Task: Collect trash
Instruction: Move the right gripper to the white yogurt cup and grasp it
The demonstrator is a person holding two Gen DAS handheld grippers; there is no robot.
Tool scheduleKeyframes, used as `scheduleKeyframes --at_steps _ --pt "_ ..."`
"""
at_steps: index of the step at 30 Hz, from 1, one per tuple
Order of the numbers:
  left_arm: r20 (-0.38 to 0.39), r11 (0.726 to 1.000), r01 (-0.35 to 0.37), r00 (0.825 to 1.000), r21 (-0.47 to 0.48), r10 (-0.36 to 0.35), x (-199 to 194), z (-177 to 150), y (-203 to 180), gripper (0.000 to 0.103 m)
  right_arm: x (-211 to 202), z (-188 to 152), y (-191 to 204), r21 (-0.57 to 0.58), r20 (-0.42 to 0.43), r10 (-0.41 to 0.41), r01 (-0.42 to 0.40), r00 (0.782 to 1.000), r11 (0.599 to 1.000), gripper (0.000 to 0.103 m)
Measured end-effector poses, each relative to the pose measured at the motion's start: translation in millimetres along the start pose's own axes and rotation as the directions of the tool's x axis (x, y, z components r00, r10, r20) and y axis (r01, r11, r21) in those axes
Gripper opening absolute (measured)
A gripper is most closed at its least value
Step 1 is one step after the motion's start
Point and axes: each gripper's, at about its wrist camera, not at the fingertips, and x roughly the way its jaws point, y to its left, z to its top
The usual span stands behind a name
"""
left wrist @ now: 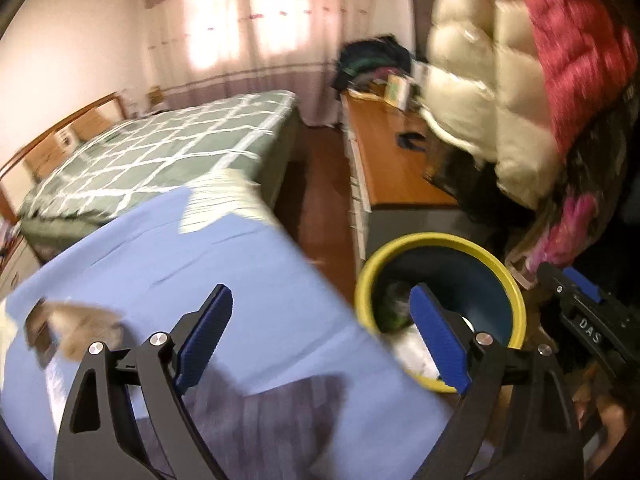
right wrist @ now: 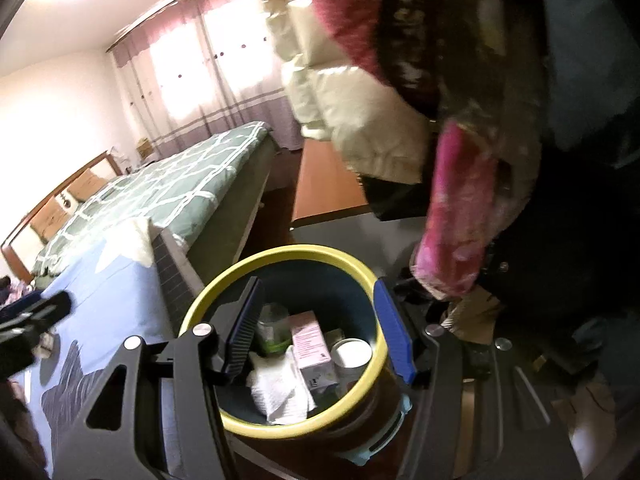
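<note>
A round bin with a yellow rim point(right wrist: 304, 254) and dark blue inside stands beside a blue-covered table. It holds a crumpled white tissue point(right wrist: 282, 394), a pink box point(right wrist: 310, 344), a green-labelled container point(right wrist: 272, 328) and a white round lid point(right wrist: 352, 354). My right gripper point(right wrist: 320, 328) is open and empty right over the bin's mouth. My left gripper point(left wrist: 324, 340) is open and empty above the blue tablecloth's point(left wrist: 168, 264) right edge, with the bin point(left wrist: 436, 240) to its right. A blurred brown piece of trash point(left wrist: 86, 330) lies on the cloth at far left.
A bed with a green checked cover point(left wrist: 168, 148) lies behind. A long wooden cabinet point(left wrist: 394, 164) runs along the right with clutter at its far end. Puffy cream and red jackets point(left wrist: 492, 60) hang close over the bin. The right gripper's body point(left wrist: 588, 320) shows at the right edge.
</note>
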Motion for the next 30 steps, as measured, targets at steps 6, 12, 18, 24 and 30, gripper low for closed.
scheduleKeyframes --at_steps 6,12,18,24,30 --pt "0.054 0.977 -0.141 0.987 -0.160 0.151 -52 -30 100 0.092 -9 1 31 -0.054 0.010 0.005 -0.004 1.000 0.999 0.055" --pt "0.040 0.897 -0.327 0.934 -0.297 0.354 -98 -75 206 0.093 -18 -1 70 -0.119 0.021 0.021 -0.018 1.000 0.993 0.055" --pt "-0.031 0.760 -0.498 0.844 -0.419 0.536 -134 -126 303 0.094 -22 -10 122 -0.199 -0.008 0.077 -0.077 0.997 0.977 0.056" --pt "-0.071 0.642 -0.560 0.780 -0.525 0.622 -157 -167 363 0.094 -26 -18 194 -0.273 -0.060 0.187 -0.197 0.980 0.942 0.056" --pt "-0.104 0.596 -0.564 0.770 -0.572 0.629 -157 -184 379 0.096 -27 -39 280 -0.307 -0.162 0.317 -0.353 0.934 0.884 0.056"
